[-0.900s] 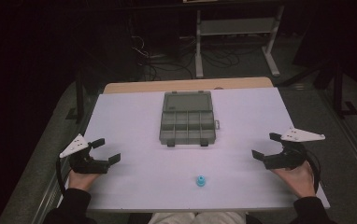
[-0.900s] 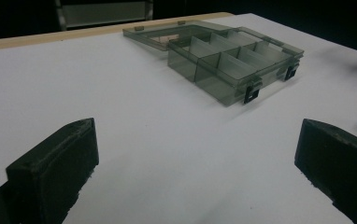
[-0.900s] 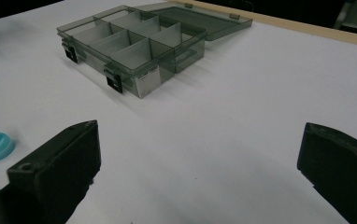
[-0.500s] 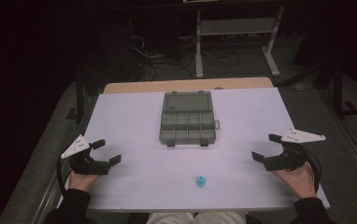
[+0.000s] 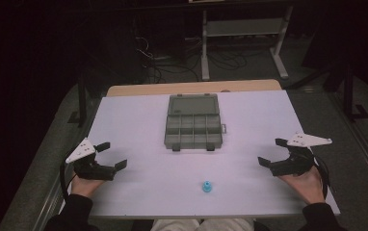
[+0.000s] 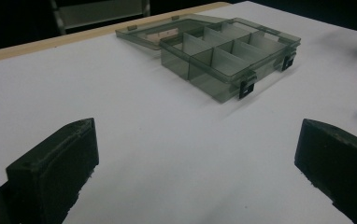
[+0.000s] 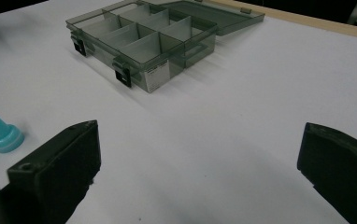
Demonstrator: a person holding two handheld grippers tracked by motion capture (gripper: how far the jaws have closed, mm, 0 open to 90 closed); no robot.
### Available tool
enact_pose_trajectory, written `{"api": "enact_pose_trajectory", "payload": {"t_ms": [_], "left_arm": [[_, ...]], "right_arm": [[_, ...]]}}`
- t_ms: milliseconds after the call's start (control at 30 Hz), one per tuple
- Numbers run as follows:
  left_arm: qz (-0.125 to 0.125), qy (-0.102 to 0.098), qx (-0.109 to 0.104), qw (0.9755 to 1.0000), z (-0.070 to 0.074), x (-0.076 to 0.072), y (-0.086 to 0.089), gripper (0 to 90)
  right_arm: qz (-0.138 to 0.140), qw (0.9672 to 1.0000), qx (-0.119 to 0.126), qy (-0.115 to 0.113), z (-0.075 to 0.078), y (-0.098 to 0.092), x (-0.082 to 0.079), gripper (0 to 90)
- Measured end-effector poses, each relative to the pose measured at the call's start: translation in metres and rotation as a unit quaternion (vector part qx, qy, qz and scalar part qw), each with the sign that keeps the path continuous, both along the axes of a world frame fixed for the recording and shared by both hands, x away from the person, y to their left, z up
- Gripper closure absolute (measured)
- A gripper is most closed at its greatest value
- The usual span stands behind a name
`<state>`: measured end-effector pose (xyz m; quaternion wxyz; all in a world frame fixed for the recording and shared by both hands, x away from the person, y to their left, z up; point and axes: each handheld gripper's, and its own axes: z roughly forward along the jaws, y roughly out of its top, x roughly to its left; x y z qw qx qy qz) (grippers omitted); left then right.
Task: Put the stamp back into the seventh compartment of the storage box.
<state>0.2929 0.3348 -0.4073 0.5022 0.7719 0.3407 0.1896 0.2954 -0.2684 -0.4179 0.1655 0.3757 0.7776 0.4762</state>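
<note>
Resting on the white desk [image 5: 134, 120], the left tool [image 5: 111, 155] sits at about 8 o'clock and the right tool [image 5: 272, 151] at about 4 o'clock, each with jaws spread wide and nothing between them. The blue cap [image 5: 207, 186] stands alone at 6 o'clock, well apart from both tools. The open grey box [image 5: 192, 127], lid laid back, lies toward 12 o'clock, its compartments showing no contents.

A dim lab or workshop. Tangled cables [image 5: 167, 57] lie on the floor at twelve o'clock beyond the white table [image 5: 138, 120], beside a metal bench frame [image 5: 242, 33].
</note>
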Motion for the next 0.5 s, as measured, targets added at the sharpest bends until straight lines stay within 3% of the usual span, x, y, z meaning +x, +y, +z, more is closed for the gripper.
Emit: {"api": "enact_pose_trajectory", "payload": {"t_ms": [500], "left_arm": [[-0.032, 0.010, 0.020, 0.9992, 0.008, 0.006, -0.012, 0.0]], "right_arm": [[-0.007, 0.9999, -0.006, -0.005, 0.000, 0.000, -0.001, 0.0]]}}
